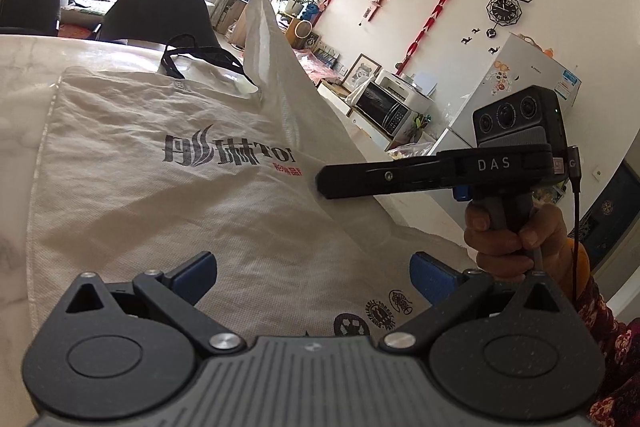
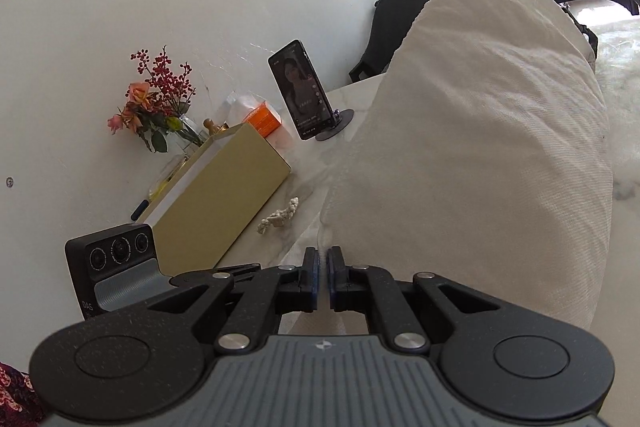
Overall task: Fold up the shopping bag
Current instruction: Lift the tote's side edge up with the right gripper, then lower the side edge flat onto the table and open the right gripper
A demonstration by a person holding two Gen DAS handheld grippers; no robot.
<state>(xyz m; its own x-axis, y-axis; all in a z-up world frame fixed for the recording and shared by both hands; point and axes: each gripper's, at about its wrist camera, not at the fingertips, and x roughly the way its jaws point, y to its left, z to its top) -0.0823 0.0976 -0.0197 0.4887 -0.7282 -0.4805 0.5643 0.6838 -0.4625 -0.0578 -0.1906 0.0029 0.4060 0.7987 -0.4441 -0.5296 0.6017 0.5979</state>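
Note:
A white non-woven shopping bag [image 1: 160,195] with grey and red print lies on the marble table [image 1: 24,75], its black handles [image 1: 188,55] at the far end. My left gripper [image 1: 312,277] is open and empty just above the bag's near part. My right gripper [image 1: 320,183] is shut on the bag's right edge and lifts that side up into a tall flap [image 1: 276,67]. In the right wrist view the right gripper [image 2: 323,273] pinches the cloth, and the lifted bag [image 2: 480,147] fills the right half.
Two dark chairs [image 1: 156,11] stand beyond the table. In the right wrist view a phone on a stand [image 2: 304,95], a tan box [image 2: 216,187], a flower vase [image 2: 160,107], an orange box [image 2: 262,121] and a white knotted cord [image 2: 278,217] sit on the table's left side.

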